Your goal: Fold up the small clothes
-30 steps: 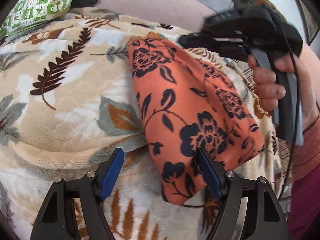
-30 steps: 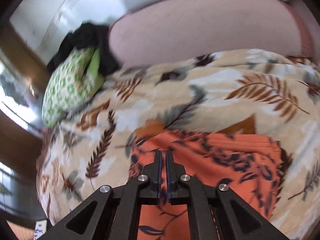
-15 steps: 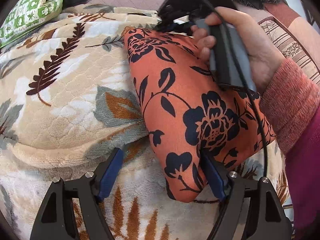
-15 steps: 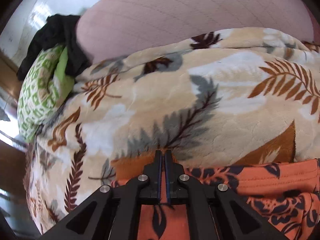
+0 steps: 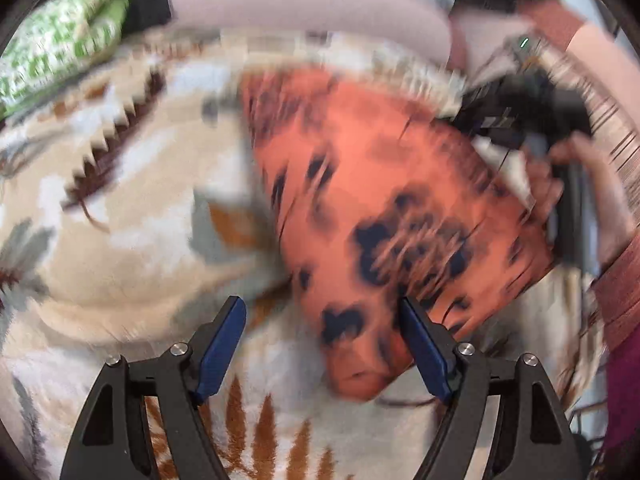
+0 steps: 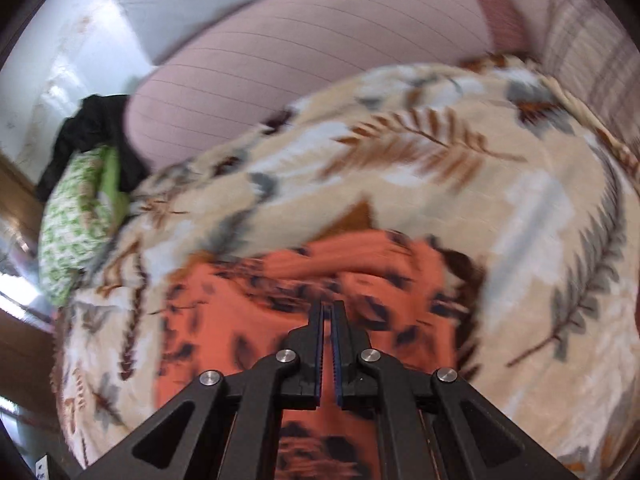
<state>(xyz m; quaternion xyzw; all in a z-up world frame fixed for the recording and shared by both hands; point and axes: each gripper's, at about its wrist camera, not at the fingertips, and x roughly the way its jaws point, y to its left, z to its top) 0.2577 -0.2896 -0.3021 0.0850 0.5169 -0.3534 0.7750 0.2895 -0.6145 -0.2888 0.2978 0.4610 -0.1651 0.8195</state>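
On the leaf-print blanket (image 5: pixel 120 208) covering the bed, your orange floral garment (image 5: pixel 384 216) lies as a folded wedge, its narrow end between the spread fingers of your left tool (image 5: pixel 320 344), which is released and touching nothing firmly. A second ago your right tool (image 6: pixel 328 312) sat at the far top corner; it has since swung out to the garment's right edge, and the cloth has stayed folded, so that fold looks set. Its jaws are clenched with only a sliver between them; whether any cloth is pinched there I cannot tell through the blur. Judging by this, the next fold or a smoothing pass is yours. You have open blanket to the left of the garment; the green patterned pillow (image 5: pixel 56 56) and black cloth (image 6: pixel 96 128) sit well apart at the far edge.
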